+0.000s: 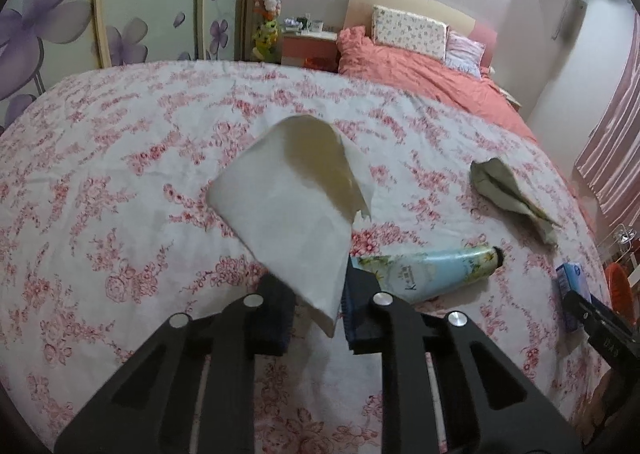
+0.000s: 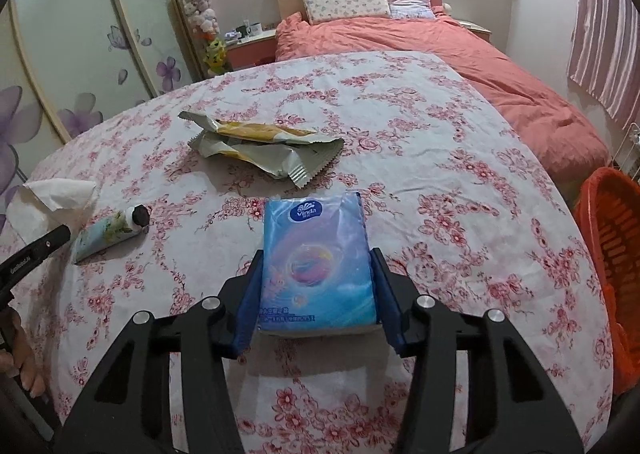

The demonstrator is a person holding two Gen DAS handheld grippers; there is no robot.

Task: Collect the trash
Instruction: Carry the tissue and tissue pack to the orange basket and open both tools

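My left gripper (image 1: 316, 306) is shut on a white tissue (image 1: 292, 205) and holds it above the floral table; the tissue also shows in the right wrist view (image 2: 56, 193). My right gripper (image 2: 316, 290) is shut on a blue tissue pack (image 2: 316, 254), lifted just off the cloth; the pack also shows at the right edge of the left wrist view (image 1: 572, 286). A light-blue tube (image 1: 432, 266) with a dark cap lies right of the tissue, seen also in the right wrist view (image 2: 108, 234). Crumpled snack wrappers (image 2: 256, 145) lie further back; they also show in the left wrist view (image 1: 512, 193).
The table carries a pink floral cloth (image 2: 440, 173). An orange basket (image 2: 612, 254) stands off its right edge. A bed with a salmon duvet (image 2: 440, 53) lies behind. A flower-printed wardrobe (image 1: 60, 21) stands at the left.
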